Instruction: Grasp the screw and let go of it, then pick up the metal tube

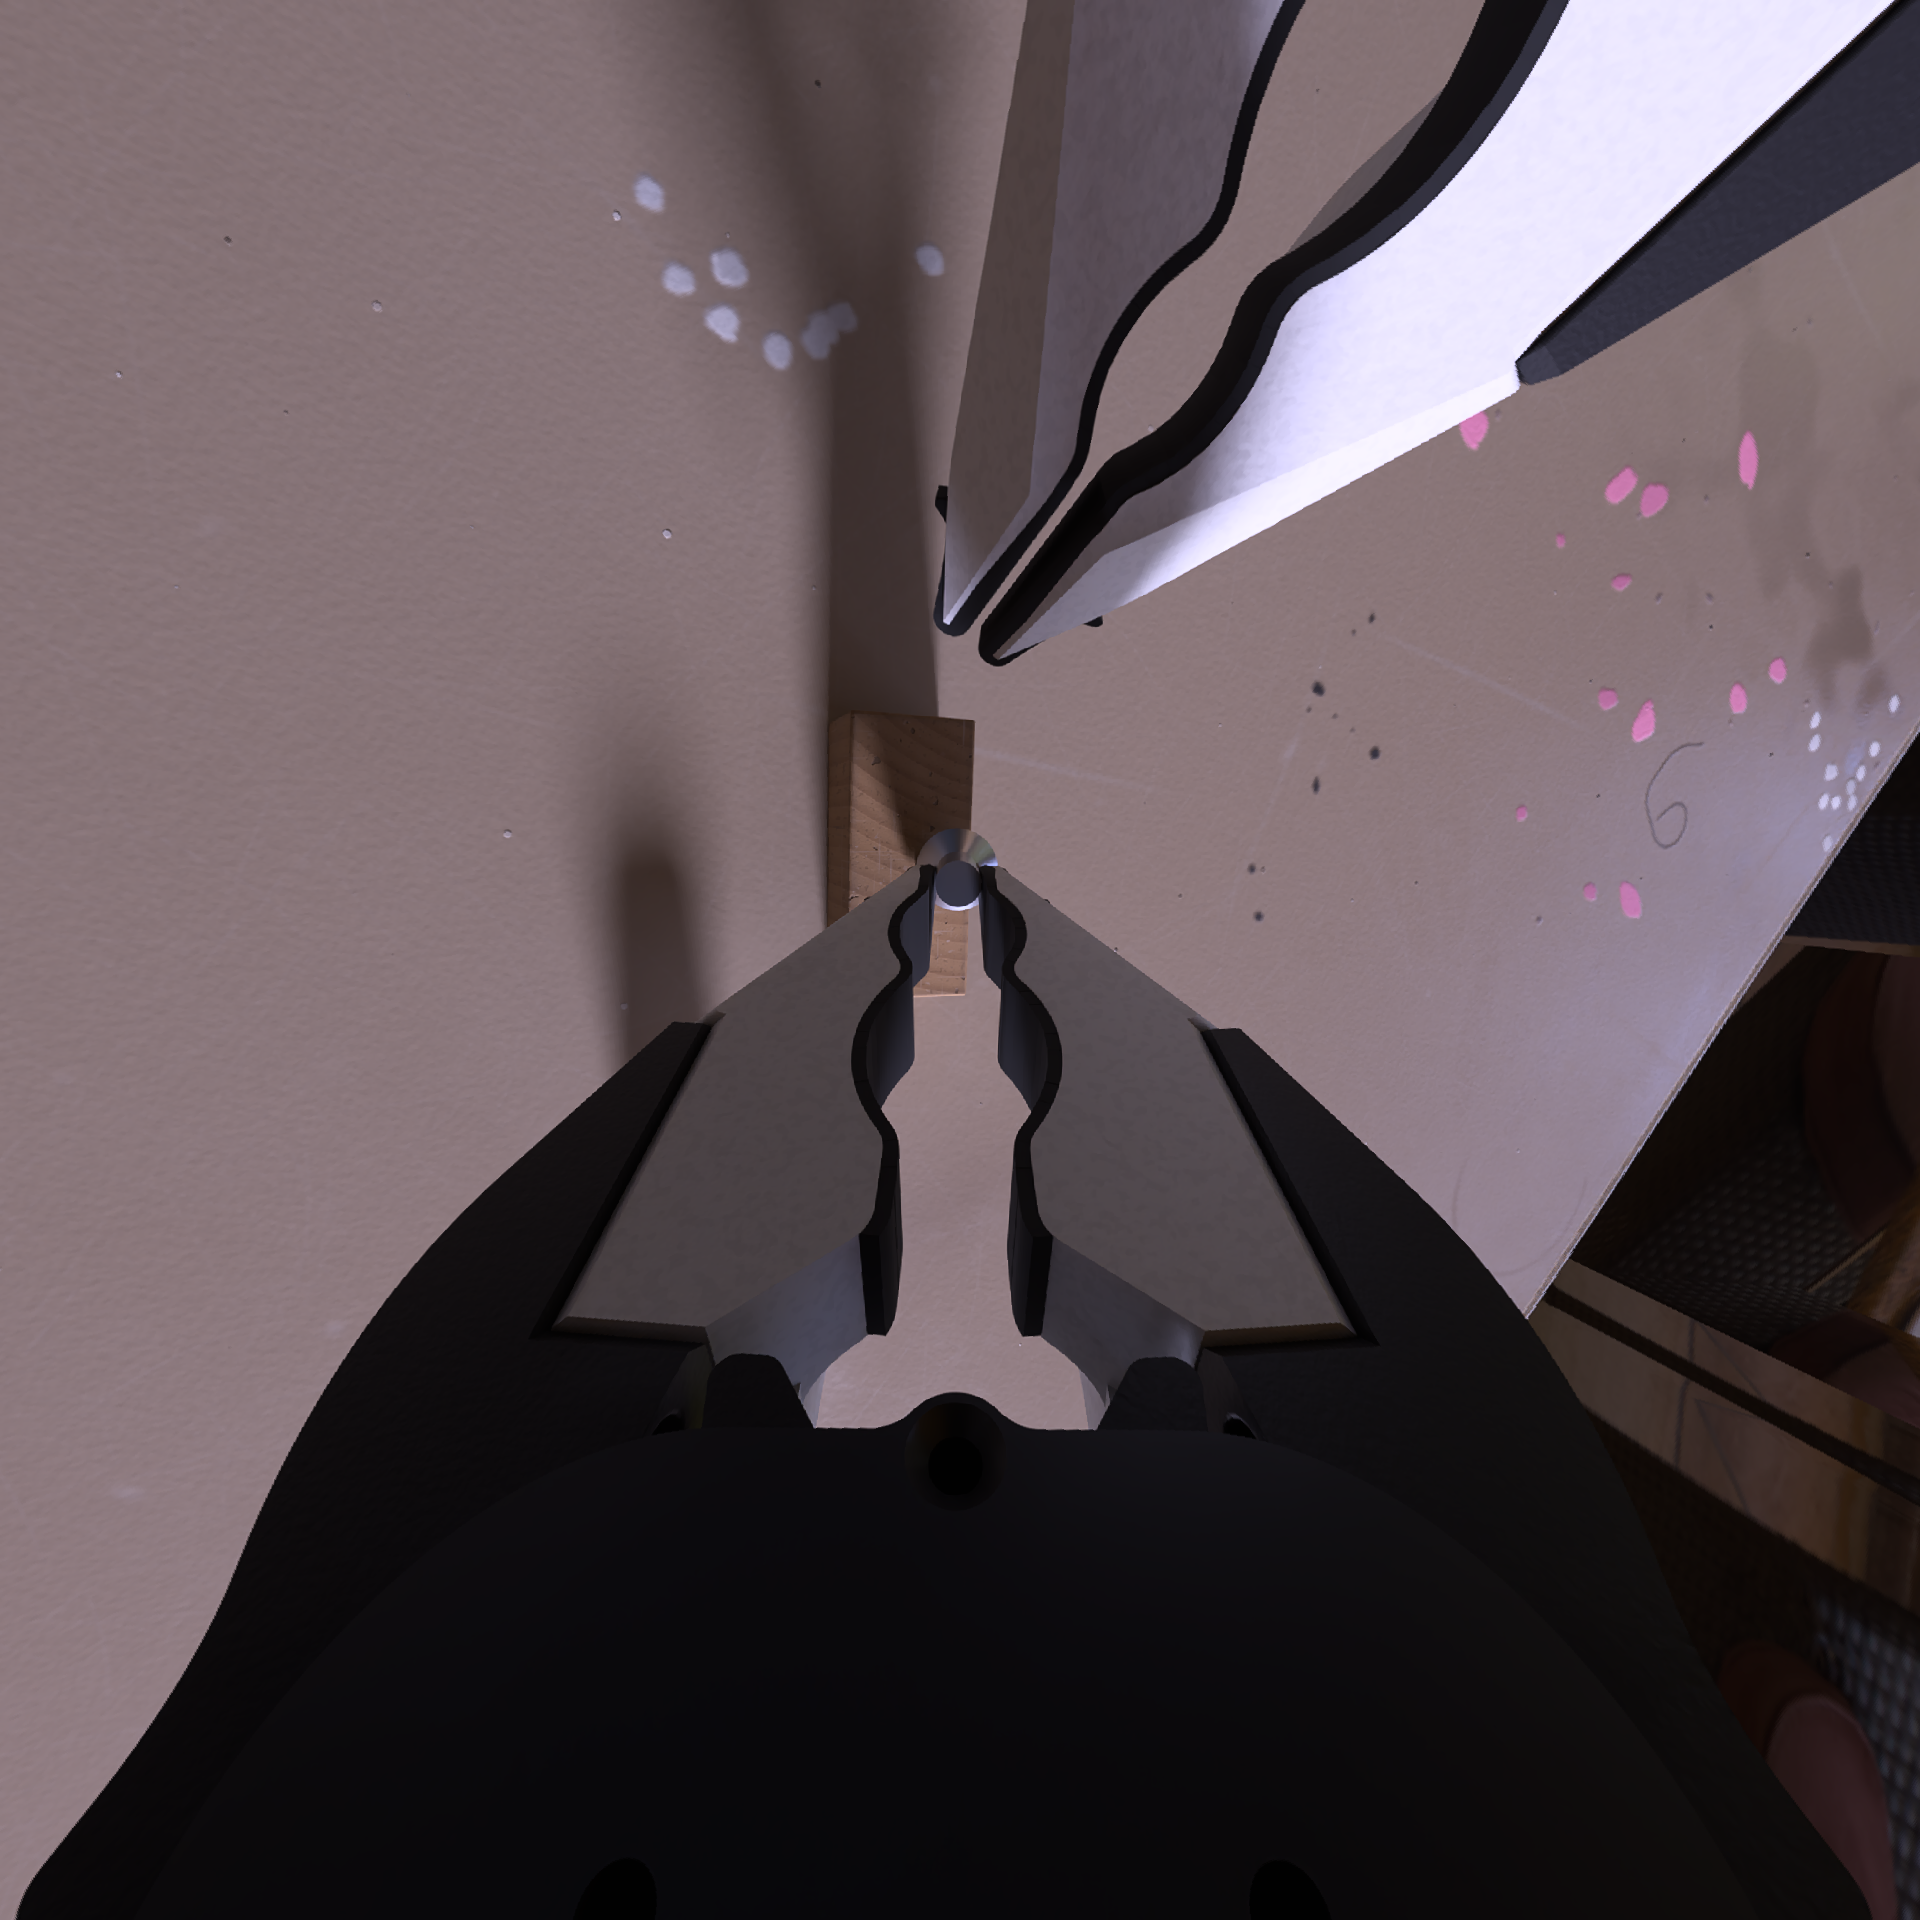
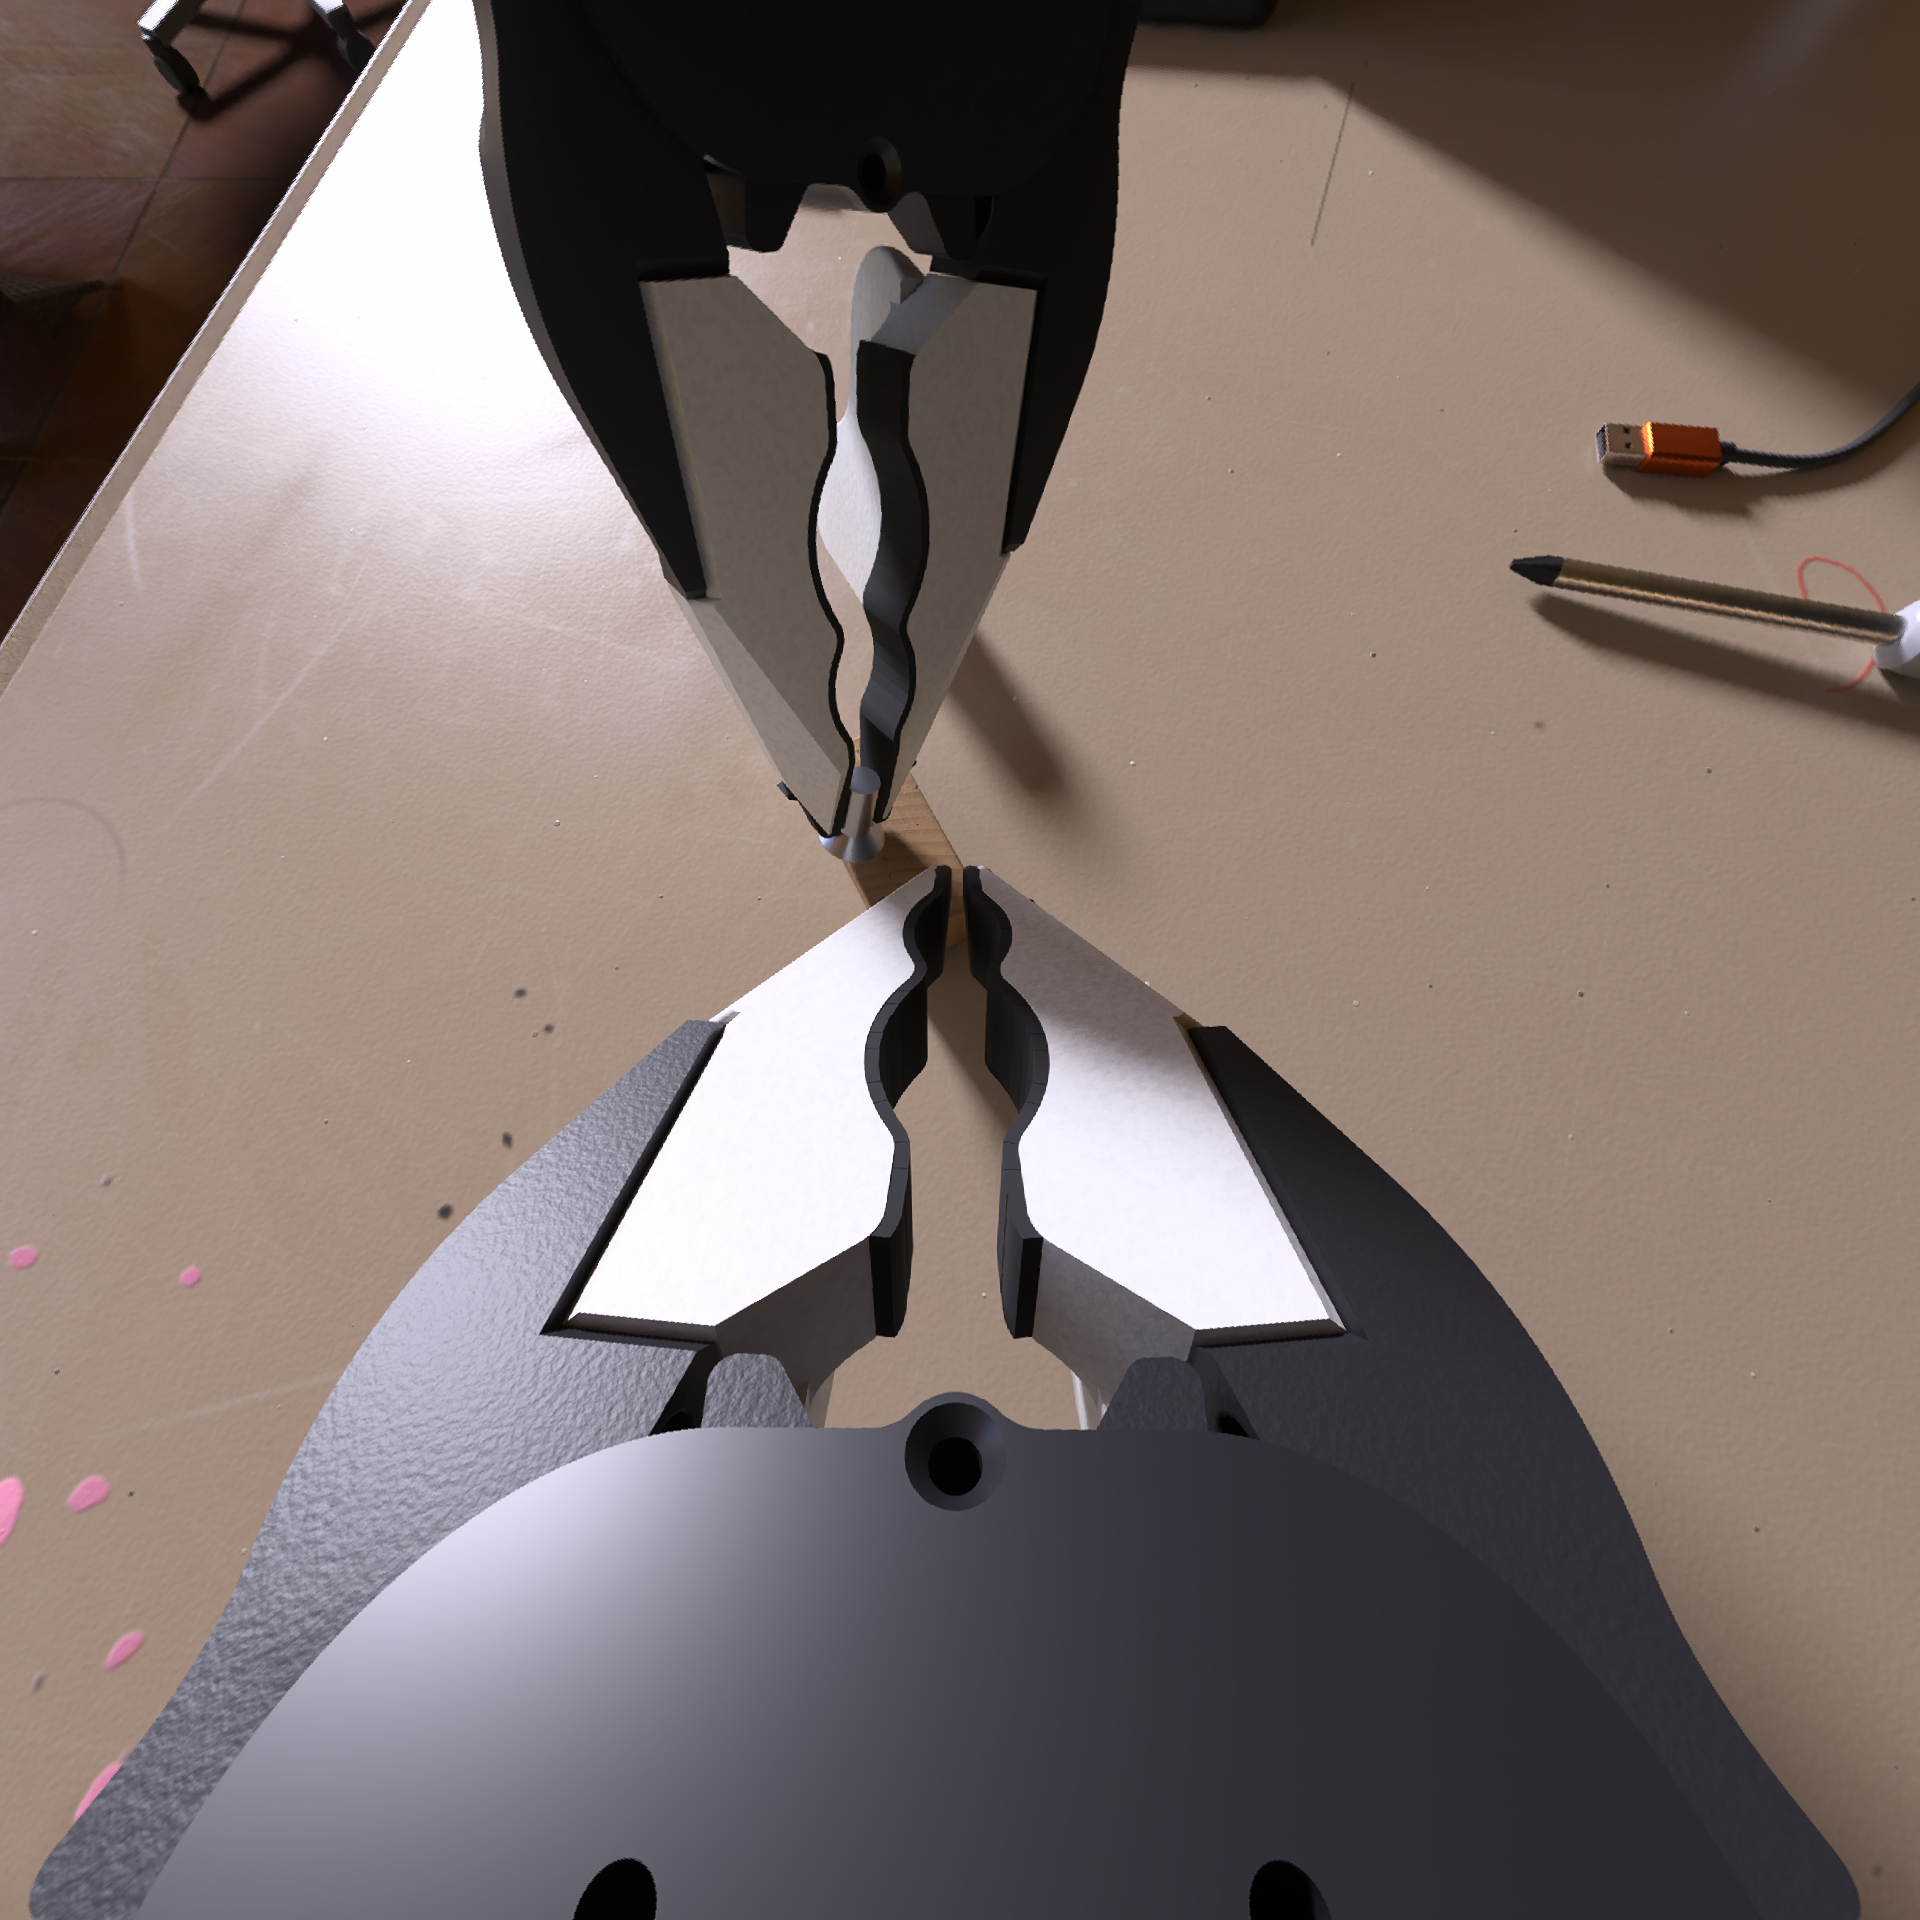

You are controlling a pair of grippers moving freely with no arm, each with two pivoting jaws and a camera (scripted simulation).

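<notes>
My left gripper [image 1: 958, 883] is shut on a small silver screw [image 1: 958, 871], which is pinched at the very fingertips with its wide head pointing away from me. In the right wrist view the same gripper [image 2: 860, 805] comes down from the top, holding the screw [image 2: 858, 826] just over a small wooden block [image 2: 902, 878]. My right gripper [image 2: 957, 883] is shut and empty, with its tips close to the block and the screw; it also shows in the left wrist view [image 1: 977, 634]. A slim metal tube [image 2: 1714, 603] with a dark tip lies on the table at the right.
The wooden block [image 1: 902, 821] lies on a tan table [image 2: 1351, 1039] marked with paint spots. An orange USB plug [image 2: 1673, 449] with a cable lies beyond the tube. A white object [image 2: 1903, 644] sits at the tube's far end. The table edge [image 2: 208, 343] runs along the left.
</notes>
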